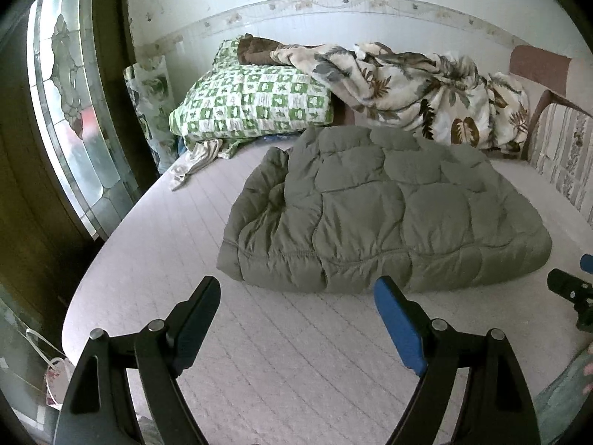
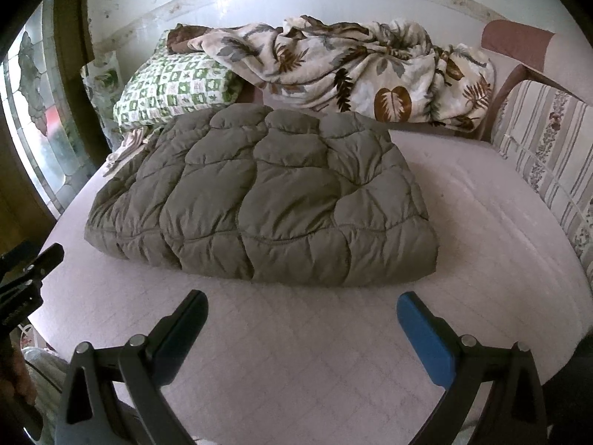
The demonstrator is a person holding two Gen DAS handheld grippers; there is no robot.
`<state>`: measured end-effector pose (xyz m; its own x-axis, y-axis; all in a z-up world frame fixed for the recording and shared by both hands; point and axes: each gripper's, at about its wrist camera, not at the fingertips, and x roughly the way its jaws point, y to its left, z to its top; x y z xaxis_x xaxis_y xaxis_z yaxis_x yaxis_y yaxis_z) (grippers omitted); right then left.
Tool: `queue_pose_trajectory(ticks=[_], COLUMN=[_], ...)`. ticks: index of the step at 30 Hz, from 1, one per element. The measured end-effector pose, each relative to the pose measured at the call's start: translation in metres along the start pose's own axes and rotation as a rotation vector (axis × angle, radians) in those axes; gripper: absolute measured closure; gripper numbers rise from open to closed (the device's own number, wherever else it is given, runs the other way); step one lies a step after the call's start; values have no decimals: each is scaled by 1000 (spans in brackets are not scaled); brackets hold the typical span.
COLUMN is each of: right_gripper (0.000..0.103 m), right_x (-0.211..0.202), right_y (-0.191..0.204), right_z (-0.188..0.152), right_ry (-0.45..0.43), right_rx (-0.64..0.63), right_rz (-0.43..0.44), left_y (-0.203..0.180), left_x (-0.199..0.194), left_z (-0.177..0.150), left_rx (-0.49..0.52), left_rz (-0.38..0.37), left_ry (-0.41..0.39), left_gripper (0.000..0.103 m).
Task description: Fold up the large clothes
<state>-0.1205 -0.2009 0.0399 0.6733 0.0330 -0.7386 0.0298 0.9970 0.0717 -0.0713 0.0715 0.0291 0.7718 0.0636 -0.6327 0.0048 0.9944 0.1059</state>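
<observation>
The olive quilted coat (image 1: 385,207) lies folded into a thick, puffy rectangle on the pale quilted mattress (image 1: 281,363), near its middle. Both claws hang over bare mattress just in front of the coat's near edge, touching nothing. The left claw (image 1: 296,296) has its fingers spread wide apart; the right claw (image 2: 302,311) is likewise spread and holds nothing. Behind the coat sit a green checked pillow (image 1: 252,102) and a crumpled leaf-print blanket (image 2: 352,70) against the wall.
</observation>
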Motion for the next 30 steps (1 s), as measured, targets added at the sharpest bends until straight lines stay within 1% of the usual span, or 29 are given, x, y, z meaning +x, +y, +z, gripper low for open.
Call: queue_pose_trajectory(ticks=[3,5,9,14,18,23,27,30], right_gripper=[0,0,0,0,0,0,0,0], right_x=[-6,-9,-14,-22,-23,-24,-26,-26], right_y=[-1,-1,0,3,5,7,7,7], right_z=[-5,-8,-12,-13,-16,-21,-22,-22], right_ry=[5,4,10,-4,1,7,8,5], right_rx=[-4,-9,-22,-29,-38,-38,-35,-32], right_rz=[-1,-5,-13,-9,-6,-6,-8,-10], left_y=[3,4,8,12,17,19,15,11], left_x=[-2,-4,-7,-17,-23,-23,-24,-26], left_z=[-3,-5,-8,-10,-13,-16,-19,-20], left_rx=[-20,-22,-36,-30,-43,-59,-34,-15], left_rz=[-11,-4,-14,7,-11,-39,-2,3], left_ry=[16,16,19,10,-2,9,13,9], left_gripper=[17,17,17,17,17,17,17,17])
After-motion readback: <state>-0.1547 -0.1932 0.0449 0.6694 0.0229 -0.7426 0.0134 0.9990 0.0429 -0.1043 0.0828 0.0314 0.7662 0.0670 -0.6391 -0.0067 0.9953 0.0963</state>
